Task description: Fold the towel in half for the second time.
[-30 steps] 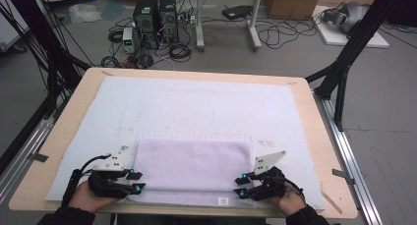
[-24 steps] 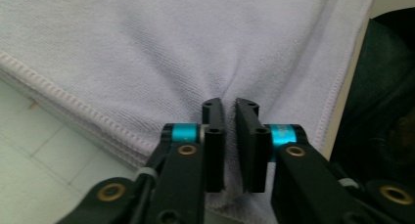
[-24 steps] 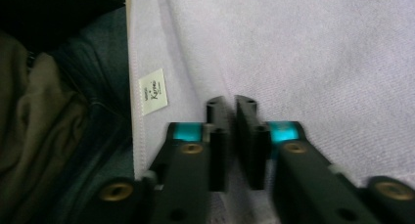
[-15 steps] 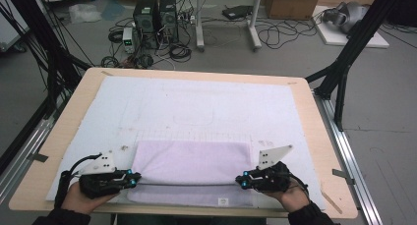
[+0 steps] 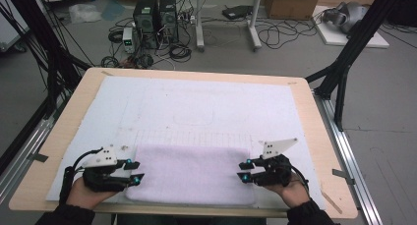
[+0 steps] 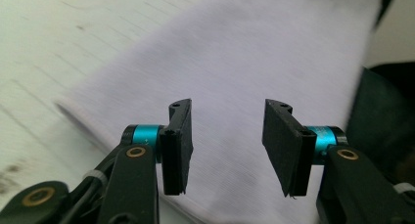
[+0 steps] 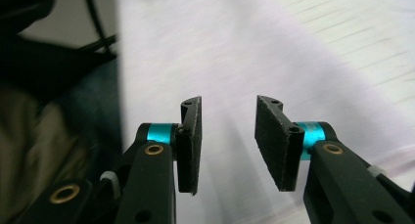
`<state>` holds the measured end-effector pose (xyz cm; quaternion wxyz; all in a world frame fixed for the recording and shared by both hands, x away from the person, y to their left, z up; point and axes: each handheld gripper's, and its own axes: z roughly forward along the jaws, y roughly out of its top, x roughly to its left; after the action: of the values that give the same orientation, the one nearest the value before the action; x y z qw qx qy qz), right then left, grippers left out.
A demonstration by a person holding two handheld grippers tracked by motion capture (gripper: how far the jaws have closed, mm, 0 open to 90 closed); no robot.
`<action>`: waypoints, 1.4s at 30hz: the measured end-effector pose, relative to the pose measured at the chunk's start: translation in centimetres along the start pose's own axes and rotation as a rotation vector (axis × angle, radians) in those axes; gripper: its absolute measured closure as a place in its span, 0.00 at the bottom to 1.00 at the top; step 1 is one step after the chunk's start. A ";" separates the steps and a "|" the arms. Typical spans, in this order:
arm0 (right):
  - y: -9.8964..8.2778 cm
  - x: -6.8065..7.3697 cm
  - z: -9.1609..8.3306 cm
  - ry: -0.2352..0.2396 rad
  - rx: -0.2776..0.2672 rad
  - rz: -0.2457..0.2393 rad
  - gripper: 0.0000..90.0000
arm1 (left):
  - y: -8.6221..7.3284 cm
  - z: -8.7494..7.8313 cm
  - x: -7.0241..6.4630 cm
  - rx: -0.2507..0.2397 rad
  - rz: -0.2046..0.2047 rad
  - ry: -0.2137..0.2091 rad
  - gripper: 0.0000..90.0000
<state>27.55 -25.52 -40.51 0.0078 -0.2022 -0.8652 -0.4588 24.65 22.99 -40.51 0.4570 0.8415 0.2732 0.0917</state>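
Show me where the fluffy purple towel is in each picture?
High view: the purple towel lies flat at the table's near edge, between the left gripper and right gripper.
Left gripper view: it spreads from the middle to the upper right, behind the open jaws.
Right gripper view: it covers the middle, behind the open jaws.
Shared landmark: the white mat under the towel.

A wooden table [image 5: 314, 136] stands on a grey floor [image 5: 388, 97], with a white sheet [image 5: 196, 107] spread over most of its top. Black frame struts [image 5: 351, 53] rise at both sides, and metal rails [image 5: 351, 161] run along the table's edges. Beyond the far edge, two dark computer towers [image 5: 156, 18] sit among tangled cables [image 5: 275, 36]. A cardboard box [image 5: 290, 1] and a white board [image 5: 349, 33] lie farther back. The light is even.
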 end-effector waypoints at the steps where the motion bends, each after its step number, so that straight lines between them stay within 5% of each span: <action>1: 0.2 -0.4 0.1 -0.022 0.000 0.005 0.67 | 0.1 0.2 0.3 -0.001 -0.001 0.019 0.60; 10: 1.0 -4.7 1.0 -0.162 -0.025 0.060 0.54 | 1.0 2.2 3.8 -0.017 -0.048 0.157 0.58; 17: -0.1 -5.9 2.2 -0.191 0.012 0.092 0.47 | 0.0 4.3 5.1 0.062 -0.078 0.206 0.55; 22: -1.1 -6.5 2.4 -0.198 0.032 0.132 0.46 | -0.4 4.8 5.7 0.082 -0.123 0.208 0.46; 30: -1.8 -6.6 2.7 -0.209 0.049 0.134 0.48 | -0.8 5.1 5.9 0.074 -0.156 0.197 0.52; 37: -1.6 -6.1 2.9 -0.187 0.062 0.113 0.67 | -0.9 5.0 5.9 0.070 -0.163 0.185 0.57; 42: -1.5 -5.9 3.0 -0.176 0.063 0.102 0.78 | -1.0 5.0 5.9 0.053 -0.170 0.151 0.74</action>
<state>32.92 -25.93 -44.62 -0.0386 -0.2853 -0.8651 -0.4107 31.16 23.06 -44.71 0.4189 0.8178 0.3794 0.1085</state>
